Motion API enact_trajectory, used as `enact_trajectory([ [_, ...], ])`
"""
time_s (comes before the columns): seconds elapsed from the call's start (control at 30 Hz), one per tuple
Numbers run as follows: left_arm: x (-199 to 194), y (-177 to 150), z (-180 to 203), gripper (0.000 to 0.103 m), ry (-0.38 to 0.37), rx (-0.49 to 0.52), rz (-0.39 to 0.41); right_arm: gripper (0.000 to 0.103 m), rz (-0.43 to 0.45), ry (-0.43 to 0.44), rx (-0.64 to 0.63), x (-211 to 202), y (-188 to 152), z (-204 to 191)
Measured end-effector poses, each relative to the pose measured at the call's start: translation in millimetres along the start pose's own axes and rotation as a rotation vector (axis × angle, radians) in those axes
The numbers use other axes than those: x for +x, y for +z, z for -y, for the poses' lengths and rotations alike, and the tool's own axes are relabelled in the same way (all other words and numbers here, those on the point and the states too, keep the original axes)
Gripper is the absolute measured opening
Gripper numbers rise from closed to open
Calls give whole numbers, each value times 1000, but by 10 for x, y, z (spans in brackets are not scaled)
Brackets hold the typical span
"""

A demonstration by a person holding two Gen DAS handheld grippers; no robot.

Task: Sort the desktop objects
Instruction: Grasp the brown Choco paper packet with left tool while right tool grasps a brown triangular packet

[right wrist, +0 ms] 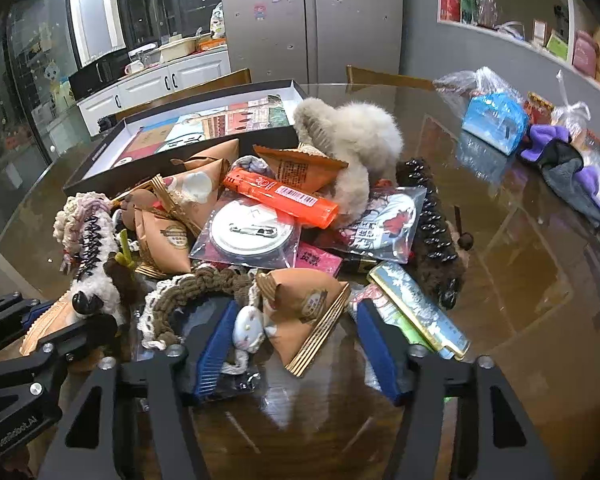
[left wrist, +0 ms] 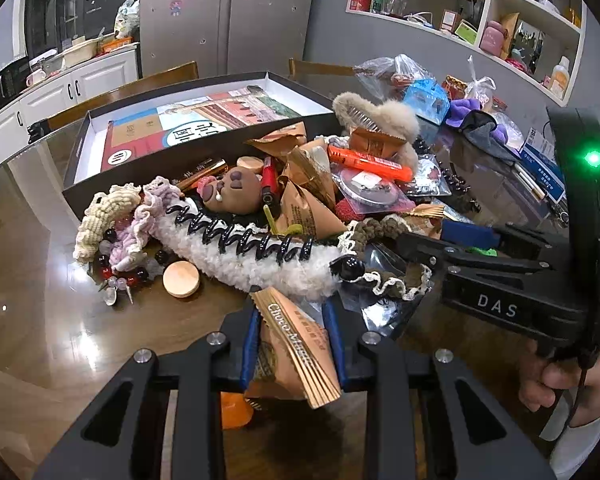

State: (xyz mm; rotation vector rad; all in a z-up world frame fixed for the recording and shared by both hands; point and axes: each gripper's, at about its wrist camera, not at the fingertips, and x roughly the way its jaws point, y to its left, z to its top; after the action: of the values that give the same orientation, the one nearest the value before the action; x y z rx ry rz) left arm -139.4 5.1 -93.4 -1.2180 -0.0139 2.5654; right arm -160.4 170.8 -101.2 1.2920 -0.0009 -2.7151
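Note:
A heap of small objects lies on the glossy wooden table (left wrist: 40, 280). At its near edge my left gripper (left wrist: 292, 308) is shut on a brown Choco Mucho snack packet (left wrist: 296, 344), with a blue pad on each side. My right gripper (right wrist: 296, 306) stands open around a brown triangular snack packet (right wrist: 304, 312) and a small white charm (right wrist: 248, 328); its pads (right wrist: 214, 352) do not press on either. In the left wrist view the right gripper (left wrist: 440, 246) reaches into the heap from the right. The left gripper's fingers (right wrist: 40, 320) show low on the left of the right wrist view.
A black open box (left wrist: 80, 152) with a printed sheet inside stands behind the heap. In the heap lie an orange lighter (right wrist: 284, 196), a white fluffy hair claw (left wrist: 240, 256), a beige furry claw (right wrist: 352, 128) and a bagged badge (right wrist: 252, 228). Plastic bags (right wrist: 492, 116) and a purple cloth (right wrist: 560, 148) lie far right.

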Motion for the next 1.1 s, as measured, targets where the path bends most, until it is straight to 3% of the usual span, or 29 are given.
enact_trajectory([
  [0.07,-15,-7,0,30,5,1,5,56,-11,21,15,1,-4,21],
  [0.37,-61,-18,7,30,14,8,13,56,34,-27,19,-106,13,64],
  [0.47,-69,-16,15,30,17,12,15,56,9,-13,35,-17,35,133],
  [0.77,-63,-19,5,30,11,7,12,58,27,-85,-46,54,34,12],
  [0.87,-71,-17,0,30,10,4,13,46,37,-105,-73,67,19,-32],
  [0.9,-72,-17,-2,30,9,4,13,36,39,-100,-84,65,17,-56],
  [1.1,-93,-19,-14,30,3,-2,17,33,46,-44,-36,37,6,3],
])
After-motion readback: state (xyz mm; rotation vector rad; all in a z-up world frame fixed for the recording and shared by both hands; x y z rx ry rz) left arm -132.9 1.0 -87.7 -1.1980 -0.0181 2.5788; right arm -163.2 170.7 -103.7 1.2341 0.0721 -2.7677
